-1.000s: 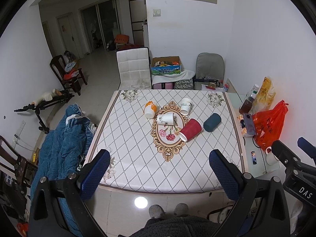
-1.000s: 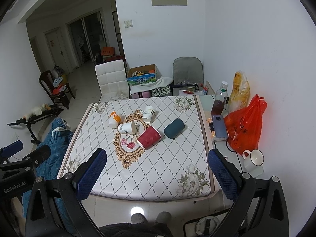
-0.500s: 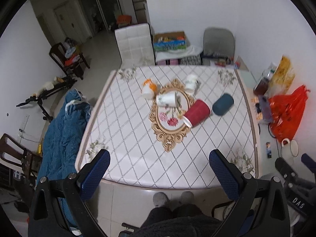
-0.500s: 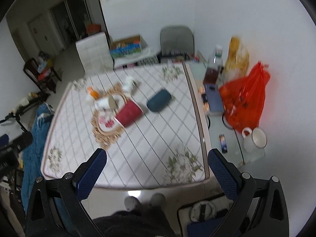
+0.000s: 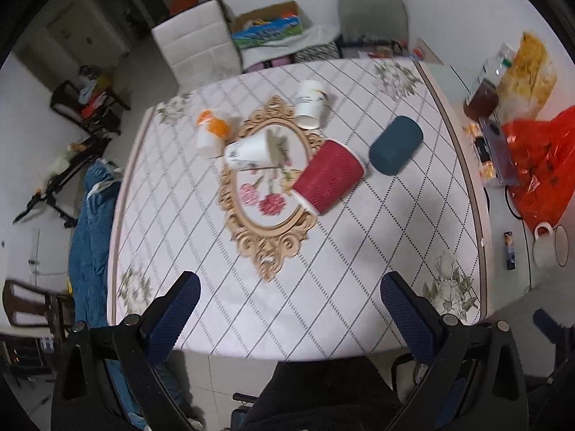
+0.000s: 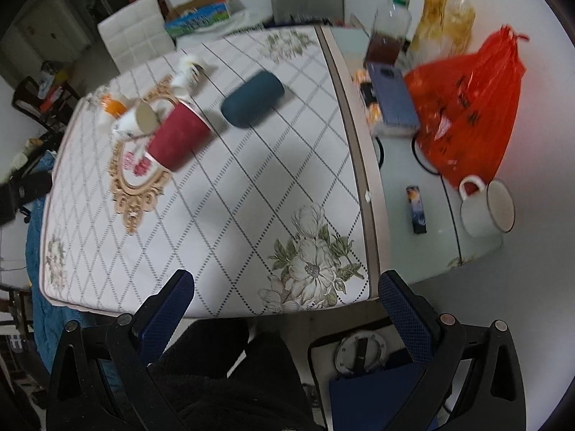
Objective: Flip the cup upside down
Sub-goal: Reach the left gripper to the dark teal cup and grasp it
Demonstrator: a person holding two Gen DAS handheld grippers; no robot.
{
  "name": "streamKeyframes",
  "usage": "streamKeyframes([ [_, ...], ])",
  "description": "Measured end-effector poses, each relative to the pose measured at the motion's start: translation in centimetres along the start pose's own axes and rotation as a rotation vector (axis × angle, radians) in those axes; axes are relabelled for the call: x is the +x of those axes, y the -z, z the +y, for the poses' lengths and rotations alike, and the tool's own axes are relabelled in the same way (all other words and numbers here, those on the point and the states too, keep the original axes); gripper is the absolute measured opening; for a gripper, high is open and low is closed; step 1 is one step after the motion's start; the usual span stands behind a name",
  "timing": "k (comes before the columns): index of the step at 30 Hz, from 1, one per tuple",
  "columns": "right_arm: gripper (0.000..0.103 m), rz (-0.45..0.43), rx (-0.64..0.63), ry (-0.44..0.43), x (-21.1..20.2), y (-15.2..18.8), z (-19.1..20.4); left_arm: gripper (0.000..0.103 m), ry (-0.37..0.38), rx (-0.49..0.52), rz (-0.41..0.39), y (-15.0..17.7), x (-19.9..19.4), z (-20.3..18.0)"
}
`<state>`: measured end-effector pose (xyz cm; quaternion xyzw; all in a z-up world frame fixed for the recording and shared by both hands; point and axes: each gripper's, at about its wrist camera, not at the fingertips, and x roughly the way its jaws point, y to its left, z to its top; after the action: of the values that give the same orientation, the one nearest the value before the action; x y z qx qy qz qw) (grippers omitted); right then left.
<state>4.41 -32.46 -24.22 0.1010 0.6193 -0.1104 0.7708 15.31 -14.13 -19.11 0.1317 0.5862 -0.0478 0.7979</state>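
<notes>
Several cups lie on their sides on the quilted table (image 5: 359,251). A red ribbed cup (image 5: 329,176) rests at the edge of the gold-framed mat (image 5: 269,194). A dark teal cup (image 5: 395,145) lies right of it. A white floral cup (image 5: 249,151), a white cup (image 5: 309,104) and an orange-and-white cup (image 5: 210,133) lie farther back. The red cup (image 6: 178,134) and teal cup (image 6: 251,98) also show in the right wrist view. My left gripper (image 5: 290,318) and right gripper (image 6: 285,312) are open and empty above the near table edge.
A glass side table (image 6: 413,165) on the right holds an orange bag (image 6: 470,107), a white mug (image 6: 487,206), a bottle (image 6: 388,36), a phone (image 6: 391,98) and a small box (image 6: 416,208). Chairs (image 5: 197,43) stand behind the table. Blue bedding (image 5: 91,222) lies left.
Both grippers have moved forward and tilted down toward the table; the cups look larger and nearer. The cups have not moved.
</notes>
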Motion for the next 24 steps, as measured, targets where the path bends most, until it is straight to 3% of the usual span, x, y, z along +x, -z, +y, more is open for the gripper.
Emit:
streamKeyframes([
  [15,0.103,0.224,0.198,0.034,12.1,-2.5,-2.0,0.103,0.036,0.252,0.066,-11.7,9.5,-6.7],
  [24,0.103,0.281,0.241,0.073,16.3,-4.3,-2.1,0.103,0.038,0.583,0.127,-17.3,15.2,-13.5],
])
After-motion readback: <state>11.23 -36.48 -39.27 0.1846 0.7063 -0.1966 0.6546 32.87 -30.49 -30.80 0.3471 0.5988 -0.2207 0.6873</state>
